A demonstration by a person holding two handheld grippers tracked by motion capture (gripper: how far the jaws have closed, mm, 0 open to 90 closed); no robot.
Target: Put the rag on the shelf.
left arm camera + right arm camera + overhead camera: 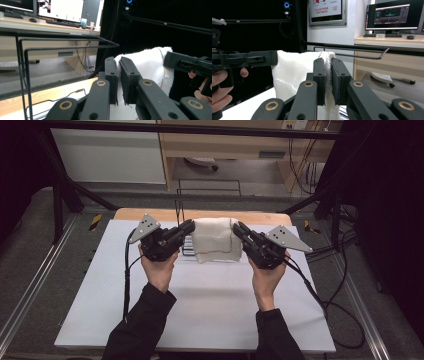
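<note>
A folded white towel (216,240) hangs stretched between my two grippers above the back of the table. My left gripper (189,226) is shut on the towel's left edge, and my right gripper (239,227) is shut on its right edge. In the left gripper view the black jaws (118,62) pinch a fold of the towel (150,62), with cloth showing in the narrow gap. The right gripper view shows the same: its jaws (328,62) are clamped on the towel (294,70), which drapes down to the left. The towel's lower part is hidden behind the jaws.
A black wire rack (184,251) stands just behind and under the towel, and its bars (25,50) rise close to the left gripper. A white mat (200,310) covers the wooden table (130,213). Cables (340,320) trail off the right side.
</note>
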